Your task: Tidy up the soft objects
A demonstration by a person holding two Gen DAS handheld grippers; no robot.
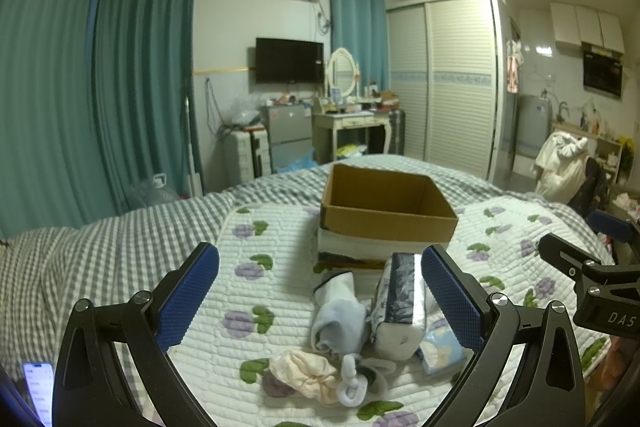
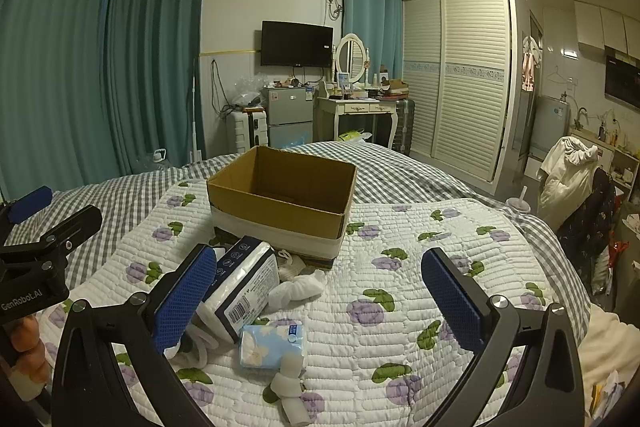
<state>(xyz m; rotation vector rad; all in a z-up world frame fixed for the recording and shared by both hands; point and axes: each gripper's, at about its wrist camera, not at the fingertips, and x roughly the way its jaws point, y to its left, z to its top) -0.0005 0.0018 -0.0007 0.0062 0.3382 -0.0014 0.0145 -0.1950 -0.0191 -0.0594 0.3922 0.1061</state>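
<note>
1. The left gripper (image 1: 320,291) hovers above the quilt (image 1: 248,235) with its jaws spread wide and nothing between them.
2. The right gripper (image 2: 320,295) is just as wide and just as empty, alongside the left one.
3. Just ahead of the left gripper, hard by its right pad, lies the tissue pack (image 1: 400,303); its long axis runs forward, roughly in line with the fingers.
4. Beside it are a pale blue sock (image 1: 340,311), a cream sock bundle (image 1: 304,373) and a small floral tissue packet (image 1: 442,349).
5. From the right gripper the same pile sits ahead and left, against its left pad, so either hand reaches it; the left looks better centred.
6. Farther ahead stands the open cardboard box (image 1: 384,207), seemingly empty.
</note>
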